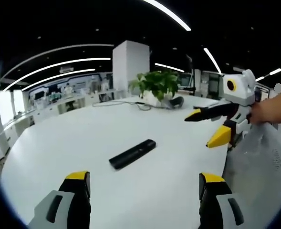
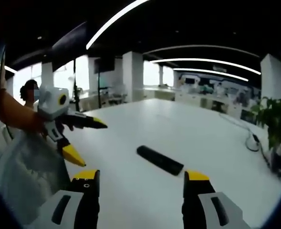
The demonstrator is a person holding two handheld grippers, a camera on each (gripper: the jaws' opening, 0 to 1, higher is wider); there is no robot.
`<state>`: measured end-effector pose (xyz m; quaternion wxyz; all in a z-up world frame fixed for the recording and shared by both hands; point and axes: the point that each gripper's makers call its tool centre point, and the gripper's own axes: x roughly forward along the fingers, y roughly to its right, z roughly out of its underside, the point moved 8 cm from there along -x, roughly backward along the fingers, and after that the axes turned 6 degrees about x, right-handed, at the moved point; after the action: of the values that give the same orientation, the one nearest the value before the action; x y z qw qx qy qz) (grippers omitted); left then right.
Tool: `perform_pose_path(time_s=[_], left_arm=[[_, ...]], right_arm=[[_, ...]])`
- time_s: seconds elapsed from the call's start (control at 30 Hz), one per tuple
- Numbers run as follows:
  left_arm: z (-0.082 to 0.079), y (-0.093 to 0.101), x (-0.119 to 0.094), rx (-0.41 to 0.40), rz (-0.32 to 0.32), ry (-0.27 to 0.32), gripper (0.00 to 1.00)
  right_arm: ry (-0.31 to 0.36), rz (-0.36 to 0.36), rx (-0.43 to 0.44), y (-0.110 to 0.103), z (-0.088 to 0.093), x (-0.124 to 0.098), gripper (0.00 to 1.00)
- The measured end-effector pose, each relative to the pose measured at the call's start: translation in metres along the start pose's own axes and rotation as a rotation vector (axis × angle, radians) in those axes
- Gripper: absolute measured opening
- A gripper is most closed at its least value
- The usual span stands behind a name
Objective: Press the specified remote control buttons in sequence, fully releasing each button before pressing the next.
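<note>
open jaws frame the remote control (image 1: pixel 132 154), well apart.

Bare bench (image 1: pixel 83 138) all round the remote (image 1: pixel 132 154); potted plant (image 1: pixel 158 86) and cables (image 2: pixel 249 136) well apart at far edge; mesh chair back (image 1: pixel 262 162) crowds near edge.

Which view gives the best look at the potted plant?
The left gripper view: the potted plant stands whole at the table's far edge, leaves and white pot visible. In the right gripper view, the picture's right edge cuts it.
</note>
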<state>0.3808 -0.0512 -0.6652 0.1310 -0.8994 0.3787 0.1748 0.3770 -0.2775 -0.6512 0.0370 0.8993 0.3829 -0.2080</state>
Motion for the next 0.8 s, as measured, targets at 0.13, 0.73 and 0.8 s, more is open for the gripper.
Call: perform_pose_path(time_s=[0.13, 0.73, 0.8], left_arm=[[-0.0004, 0.0002, -0.0003, -0.001, 0.004, 0.002, 0.99], [-0.0075, -0.0042, -0.0006, -0.018, 0.029, 0.017, 0.98], [-0.0085, -0.0054, -0.0007, -0.022, 0.03, 0.02, 0.98]], right_arm=[[-0.008, 0.001, -0.011, -0.0003, 0.0005, 0.0007, 0.68], [-0.006, 0.012, -0.02, 0.0031, -0.0047, 0.0013, 0.67], [-0.002, 0.013, -0.018, 0.0036, -0.0057, 0.001, 0.66]])
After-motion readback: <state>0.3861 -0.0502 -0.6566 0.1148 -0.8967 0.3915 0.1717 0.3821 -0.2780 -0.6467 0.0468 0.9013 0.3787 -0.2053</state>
